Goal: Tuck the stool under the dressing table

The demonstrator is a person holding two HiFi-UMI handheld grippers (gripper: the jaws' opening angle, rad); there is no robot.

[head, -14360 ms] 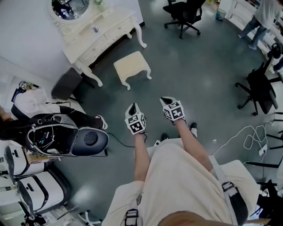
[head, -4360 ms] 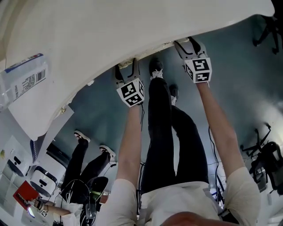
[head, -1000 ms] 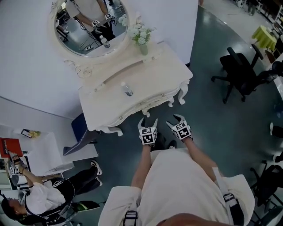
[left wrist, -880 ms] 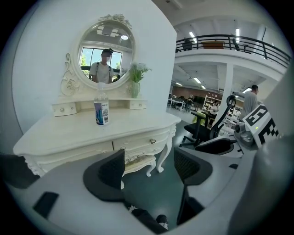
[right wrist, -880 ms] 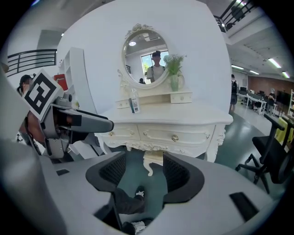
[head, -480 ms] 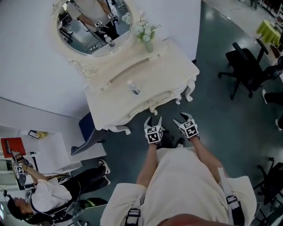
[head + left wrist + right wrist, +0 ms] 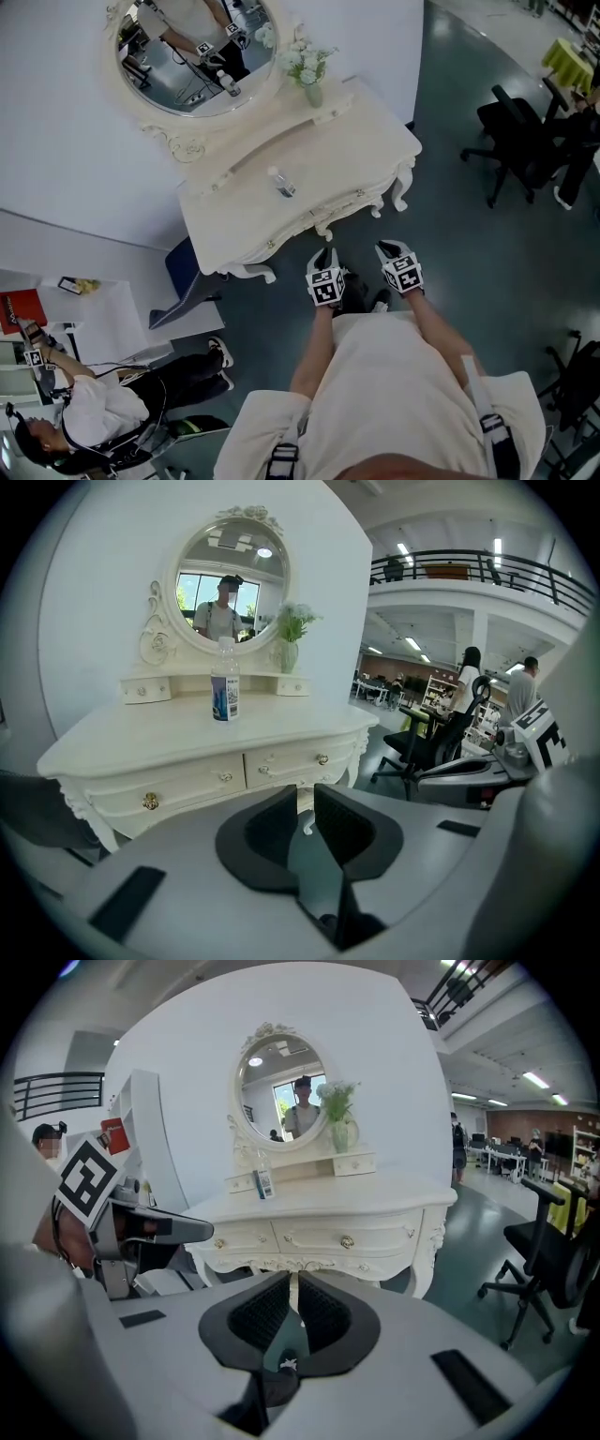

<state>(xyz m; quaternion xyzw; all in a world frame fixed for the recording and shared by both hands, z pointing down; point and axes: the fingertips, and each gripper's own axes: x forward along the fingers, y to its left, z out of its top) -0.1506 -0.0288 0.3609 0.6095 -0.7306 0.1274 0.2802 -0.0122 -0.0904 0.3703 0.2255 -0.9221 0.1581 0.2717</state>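
Left gripper [image 7: 324, 254] and right gripper [image 7: 388, 248] hover just in front of the dressing table [image 7: 366, 155]. Their jaws have just been closing and are now nearly together on nothing. The stool is hidden (no view shows it). A bottle [image 7: 280, 184] stands on the middle of the tabletop, with the mirror [image 7: 192, 52] beyond.

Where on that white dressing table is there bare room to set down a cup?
The dressing table top is mostly bare: wide patches on either side of the lone water bottle, out to both ends, and the strip along the front edge. The raised back ledge is tighter, with the flower vase beside the mirror.
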